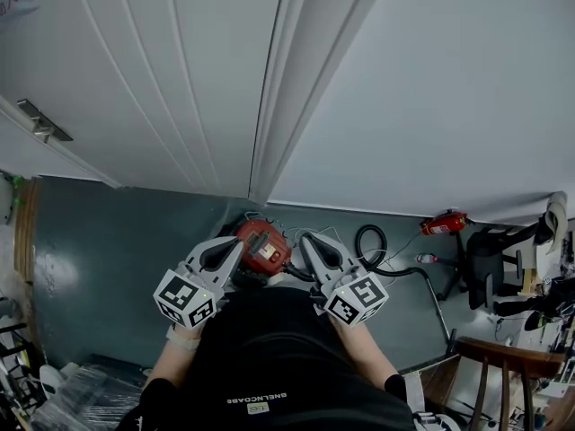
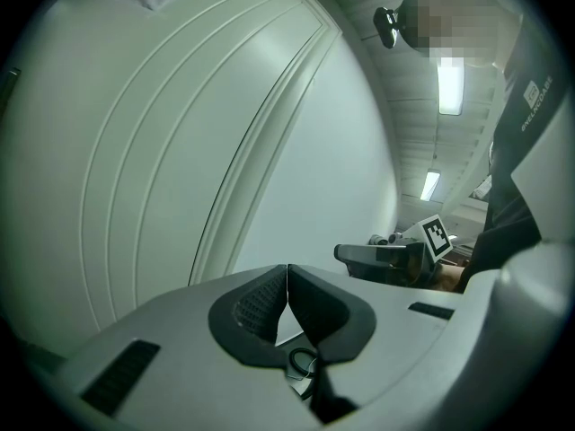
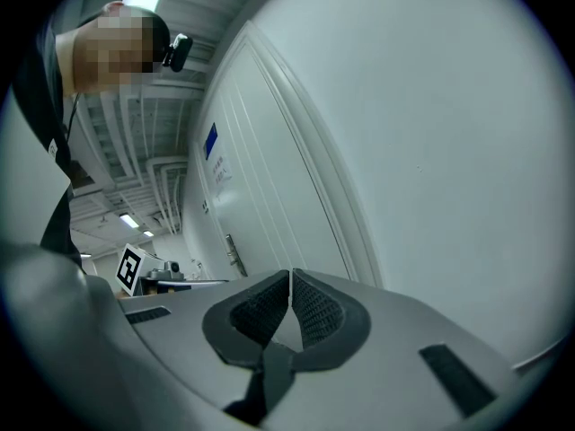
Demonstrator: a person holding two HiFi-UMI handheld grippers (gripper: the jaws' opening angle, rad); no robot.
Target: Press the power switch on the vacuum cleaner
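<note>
The red vacuum cleaner (image 1: 262,245) sits on the grey floor by the wall, below and between my two grippers in the head view; its black hose (image 1: 370,241) coils to its right. My left gripper (image 1: 235,243) is held just left of it, my right gripper (image 1: 306,239) just right of it, both high above the floor. Each has its jaws closed tip to tip with nothing between. In the left gripper view my left gripper (image 2: 287,268) points at the white door. In the right gripper view my right gripper (image 3: 291,273) points at the wall and door.
A white panelled door (image 1: 153,70) with a handle (image 1: 40,121) stands ahead, a white wall (image 1: 449,88) to its right. A small red device (image 1: 445,224) lies further right, beside a black chair (image 1: 490,259) and a wooden chair (image 1: 490,366). Clutter lines the left edge (image 1: 18,330).
</note>
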